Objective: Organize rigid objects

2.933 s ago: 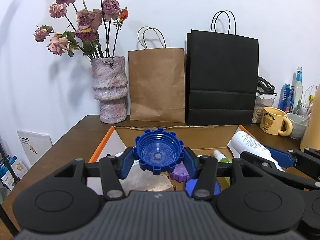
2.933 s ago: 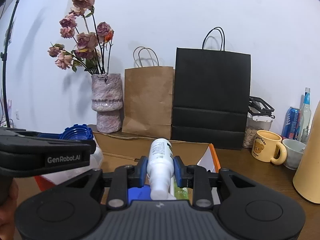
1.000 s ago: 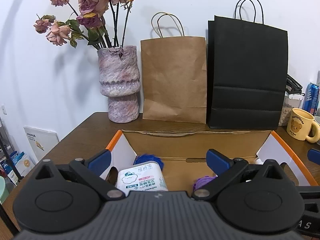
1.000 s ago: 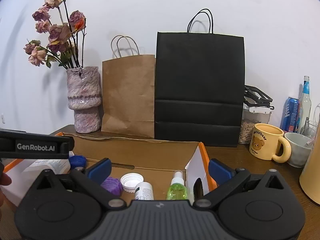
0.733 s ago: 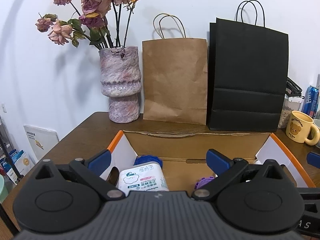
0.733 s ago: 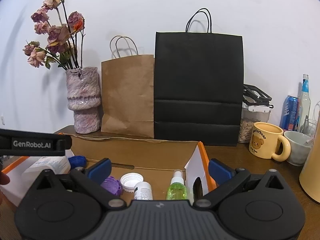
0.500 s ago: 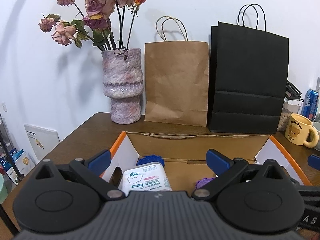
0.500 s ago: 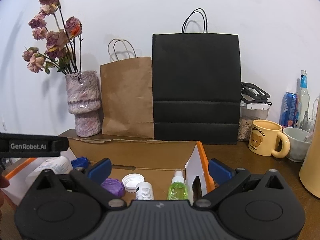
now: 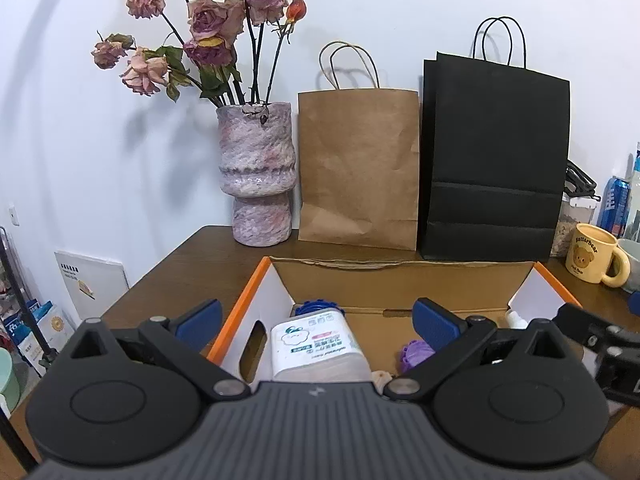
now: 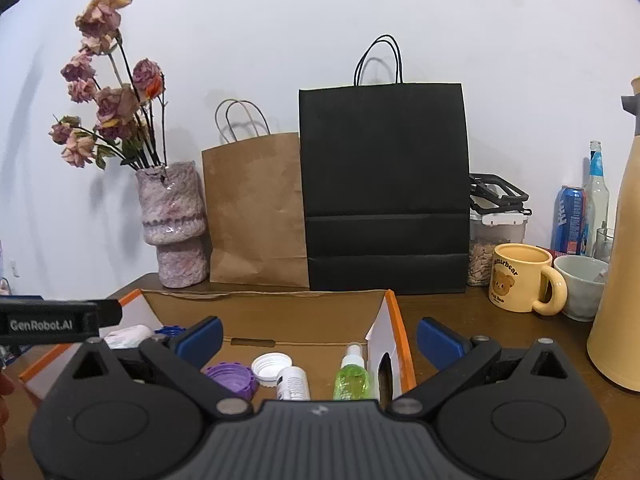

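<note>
An open cardboard box [image 9: 400,270] with orange edges sits on the brown table; it also shows in the right wrist view [image 10: 394,316]. Inside lie a white pack with a cartoon label [image 9: 316,346], a blue cap [image 9: 318,305], a purple cap [image 10: 232,378], a white cap [image 10: 272,364], a small white bottle [image 10: 294,386] and a green spray bottle [image 10: 352,374]. My left gripper [image 9: 316,318] is open and empty above the box's left half. My right gripper [image 10: 320,338] is open and empty above the box's right half.
A vase of dried roses [image 9: 256,176], a brown paper bag [image 9: 358,168] and a black paper bag [image 9: 494,160] stand behind the box. A yellow bear mug [image 10: 520,278], a white cup [image 10: 580,286], a jar, a can, a bottle and a tall beige jug [image 10: 620,264] stand at the right.
Earlier my left gripper held the blue cap and my right the white bottle; both are now open and empty. Both grippers have since drawn back and risen slightly.
</note>
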`<state>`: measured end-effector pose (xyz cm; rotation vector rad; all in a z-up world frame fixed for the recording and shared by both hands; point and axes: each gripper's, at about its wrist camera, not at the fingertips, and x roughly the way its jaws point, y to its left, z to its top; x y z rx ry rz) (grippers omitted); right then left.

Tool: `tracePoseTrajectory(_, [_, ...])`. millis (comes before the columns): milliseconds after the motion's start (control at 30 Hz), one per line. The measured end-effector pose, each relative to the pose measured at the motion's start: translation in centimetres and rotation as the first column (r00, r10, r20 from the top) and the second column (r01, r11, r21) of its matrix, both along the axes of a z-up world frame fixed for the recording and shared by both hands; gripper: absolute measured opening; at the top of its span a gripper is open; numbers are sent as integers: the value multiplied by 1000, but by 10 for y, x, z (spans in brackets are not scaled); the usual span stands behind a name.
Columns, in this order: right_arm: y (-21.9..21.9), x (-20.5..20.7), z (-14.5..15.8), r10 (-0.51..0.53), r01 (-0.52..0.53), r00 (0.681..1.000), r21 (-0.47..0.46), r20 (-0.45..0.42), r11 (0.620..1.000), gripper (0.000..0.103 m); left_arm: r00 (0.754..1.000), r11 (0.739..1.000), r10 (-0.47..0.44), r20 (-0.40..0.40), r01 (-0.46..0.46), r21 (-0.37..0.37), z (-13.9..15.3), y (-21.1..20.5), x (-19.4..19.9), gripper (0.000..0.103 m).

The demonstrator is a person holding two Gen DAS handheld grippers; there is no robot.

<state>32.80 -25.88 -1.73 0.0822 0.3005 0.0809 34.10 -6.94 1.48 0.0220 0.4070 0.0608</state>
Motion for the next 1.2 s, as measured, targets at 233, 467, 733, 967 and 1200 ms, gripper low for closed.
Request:
tracePoseTrajectory(233, [-4,-26,12,17,-17,1000,8,-1,1000,103,1000,1000,-14,-1,14,7,4,6,-26,103])
tracePoseTrajectory(467, [-4,-65,19,20,-20,1000,12,-13,1000,103,1000,1000,-21,3,21,-3,9,14,-65,103])
tracePoseTrajectory(733, [-2,-119,19,40,-39,998,14,-53,999,103,999,999,-37,-12,37,-1,12,20,-122,103])
tracePoseTrajectory(967, [7,-170,15,66,-67,994,-11,-86,998,103,998,999,-46,-31,46,-3,8,24,-174,103])
tracePoseTrajectory(1200, [15,-212,9,86,-90,991,-32,-105,995,103,997,998,-55,-57,55,-2,0,28,-215,103])
